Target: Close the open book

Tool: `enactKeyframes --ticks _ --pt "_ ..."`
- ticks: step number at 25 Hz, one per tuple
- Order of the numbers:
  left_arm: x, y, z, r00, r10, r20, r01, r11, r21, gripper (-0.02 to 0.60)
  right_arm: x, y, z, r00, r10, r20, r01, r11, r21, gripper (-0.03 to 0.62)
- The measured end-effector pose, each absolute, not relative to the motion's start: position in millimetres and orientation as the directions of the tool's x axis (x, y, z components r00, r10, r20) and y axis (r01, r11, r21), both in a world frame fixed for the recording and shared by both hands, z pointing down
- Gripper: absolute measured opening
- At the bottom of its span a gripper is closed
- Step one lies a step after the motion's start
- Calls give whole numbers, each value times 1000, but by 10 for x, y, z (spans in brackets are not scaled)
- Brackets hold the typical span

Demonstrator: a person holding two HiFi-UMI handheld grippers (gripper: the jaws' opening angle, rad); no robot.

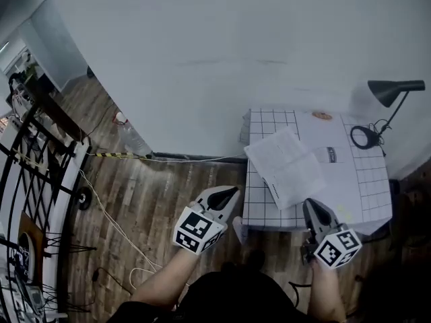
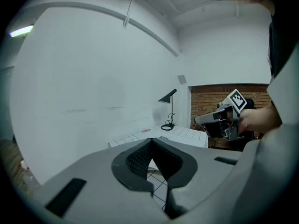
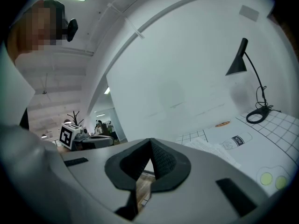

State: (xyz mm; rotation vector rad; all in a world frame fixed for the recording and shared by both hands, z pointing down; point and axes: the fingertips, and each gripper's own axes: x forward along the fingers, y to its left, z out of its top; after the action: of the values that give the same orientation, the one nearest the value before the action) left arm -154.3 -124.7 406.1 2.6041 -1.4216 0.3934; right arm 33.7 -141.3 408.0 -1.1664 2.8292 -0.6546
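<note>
On the checked table [image 1: 377,180], the open book [image 1: 286,167] lies just beyond the left gripper [image 1: 227,194] and right gripper [image 1: 312,206], both clenched on nothing.

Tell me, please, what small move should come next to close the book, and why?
Probably reach the right gripper forward to the book, at its near edge. It lies open on the table, untouched. The left gripper and the right are both shut, empty and clear of it, the right nearer.
</note>
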Motion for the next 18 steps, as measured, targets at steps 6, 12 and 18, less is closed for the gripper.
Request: enactKeyframes --ticks 6,12,18 --pt "-1300 -1689 4304 591 -724 355 -772 -635 -10 12 390 -1736 4253 -702 -695 156 -682 591 -431 -5" --pt "-1262 -2049 4570 670 -624 402 -681 -733 -2 73 269 -1942 4409 -636 -744 205 -739 511 -438 -5" --pt "-1416 -2318 4905 730 -509 456 -575 -818 7 131 31 -2016 4364 -559 -805 198 -790 443 -424 -5"
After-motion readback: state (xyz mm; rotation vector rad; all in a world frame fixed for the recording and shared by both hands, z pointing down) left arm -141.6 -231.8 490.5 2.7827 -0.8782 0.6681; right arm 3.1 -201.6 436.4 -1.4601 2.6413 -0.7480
